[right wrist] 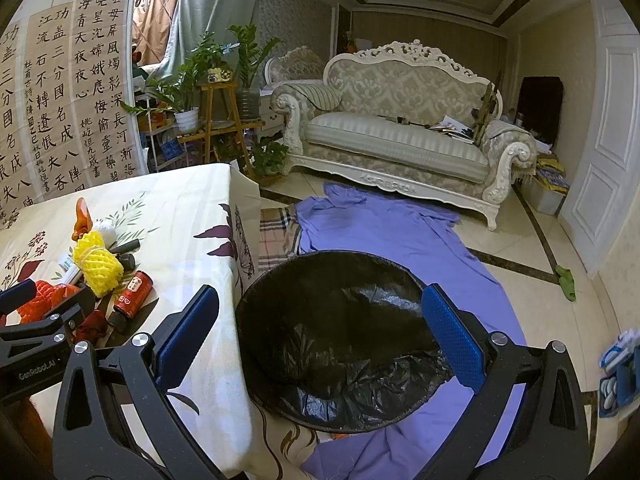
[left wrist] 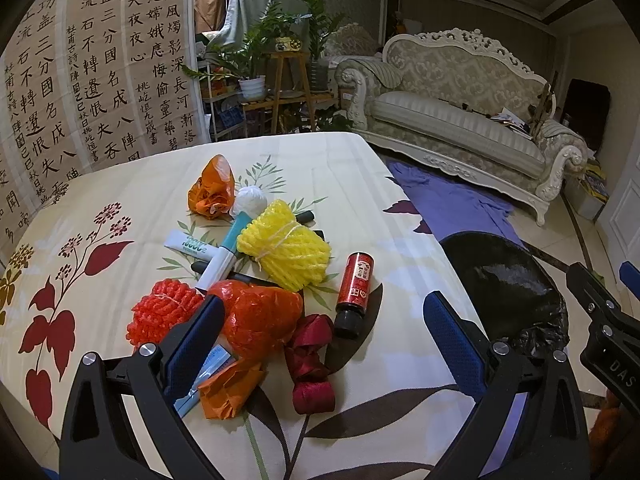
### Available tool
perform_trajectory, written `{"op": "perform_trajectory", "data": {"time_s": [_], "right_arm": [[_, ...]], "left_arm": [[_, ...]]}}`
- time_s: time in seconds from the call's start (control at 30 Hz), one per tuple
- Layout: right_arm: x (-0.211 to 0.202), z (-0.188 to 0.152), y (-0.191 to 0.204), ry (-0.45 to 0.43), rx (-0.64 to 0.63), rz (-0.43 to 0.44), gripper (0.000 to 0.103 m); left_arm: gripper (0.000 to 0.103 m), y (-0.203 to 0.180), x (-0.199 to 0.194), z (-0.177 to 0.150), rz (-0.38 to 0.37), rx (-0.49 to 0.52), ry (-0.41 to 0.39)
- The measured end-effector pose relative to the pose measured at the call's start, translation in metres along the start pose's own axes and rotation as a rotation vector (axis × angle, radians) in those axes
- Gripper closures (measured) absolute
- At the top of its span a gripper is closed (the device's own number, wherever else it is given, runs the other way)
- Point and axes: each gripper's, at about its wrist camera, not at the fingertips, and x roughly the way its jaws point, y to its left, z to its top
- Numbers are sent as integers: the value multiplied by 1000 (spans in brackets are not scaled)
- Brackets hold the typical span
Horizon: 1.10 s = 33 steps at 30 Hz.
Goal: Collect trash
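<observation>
While both are held wide and empty, the left gripper (left wrist: 320, 340) is poised over the trash pile (left wrist: 256, 264), the right gripper (right wrist: 320, 328) above the lined bin (right wrist: 340, 340).

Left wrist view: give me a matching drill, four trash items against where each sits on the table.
Items:
1. yellow foam-net bundle tied with string
2. small red-labelled dark glass bottle
3. dark red satin ribbon
4. crumpled orange plastic bag

Places:
A. far end of the pile
B. nearest the open left gripper, between its fingers
C. middle of the pile, over black markers
D. right edge of the pile, lying on its side

Pairs: 1-C, 2-D, 3-B, 4-A
</observation>
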Motion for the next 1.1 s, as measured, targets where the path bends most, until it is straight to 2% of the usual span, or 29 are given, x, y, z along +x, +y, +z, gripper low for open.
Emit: {"op": "perform_trajectory", "data": {"time_s": [0.5, 0.57, 0.63, 0.77, 0.9, 0.97, 1.1], "right_arm": [[-2, 0, 9, 11, -19, 14, 5], [-3, 0, 15, 12, -28, 24, 8], [-3, 0, 19, 18, -36, 28, 16], [-1, 0, 31, 27, -51, 53, 18], [0, 2, 41, 31, -62, 77, 20], [2, 3, 48, 39, -66, 91, 26], [7, 4, 61, 55, -70, 129, 28]], "left_arm": [[7, 8, -9, 1, 2, 0, -12], [10, 10, -13, 0, 4, 5, -18], [32, 14, -15, 0, 12, 6, -17], [32, 29, -13, 0, 4, -19, 17], [32, 50, -18, -1, 39, -39, 10], [32, 63, -19, -1, 63, -51, 12], [32, 90, -17, -6, 107, -80, 32]]}}
